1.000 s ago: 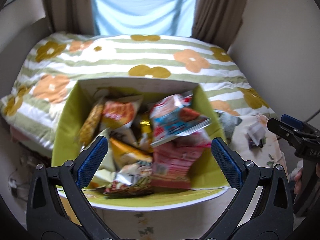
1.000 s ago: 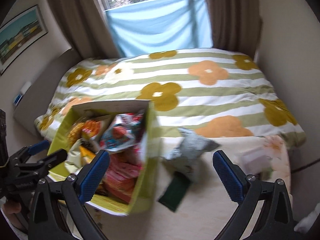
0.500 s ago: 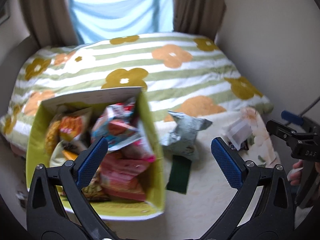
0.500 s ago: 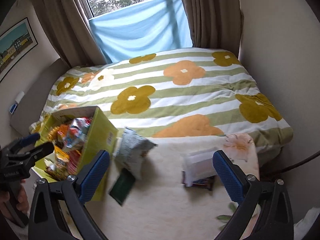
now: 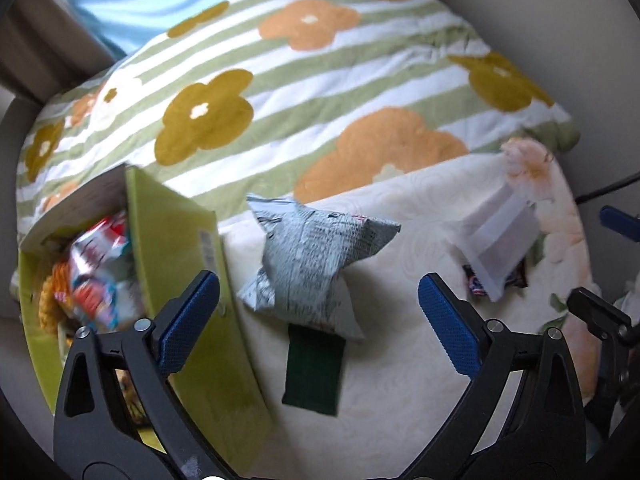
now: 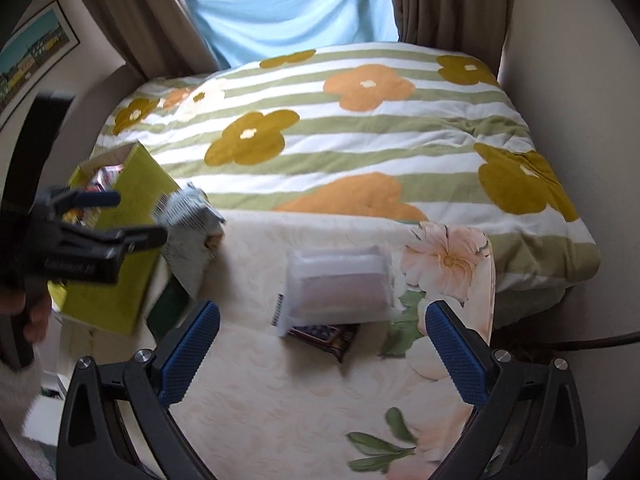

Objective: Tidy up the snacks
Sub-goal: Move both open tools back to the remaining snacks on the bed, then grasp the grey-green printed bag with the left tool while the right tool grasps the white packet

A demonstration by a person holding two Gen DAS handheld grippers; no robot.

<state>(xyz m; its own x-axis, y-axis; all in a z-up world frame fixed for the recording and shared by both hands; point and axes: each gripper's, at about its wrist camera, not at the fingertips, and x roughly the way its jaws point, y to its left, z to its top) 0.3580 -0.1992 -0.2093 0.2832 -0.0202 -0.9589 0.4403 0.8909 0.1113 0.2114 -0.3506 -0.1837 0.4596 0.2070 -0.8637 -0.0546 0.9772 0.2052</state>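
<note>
Hovering w/ both claws spread wide, empty: left claw (image 5: 318,312) over grey bag (image 5: 316,256), right claw (image 6: 322,342) over clear pouch (image 6: 340,284).

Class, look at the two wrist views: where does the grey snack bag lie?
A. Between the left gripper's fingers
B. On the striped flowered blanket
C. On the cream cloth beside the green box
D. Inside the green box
C: the grey snack bag lies on the cream cloth just right of the green box, partly over a dark green packet.
</note>
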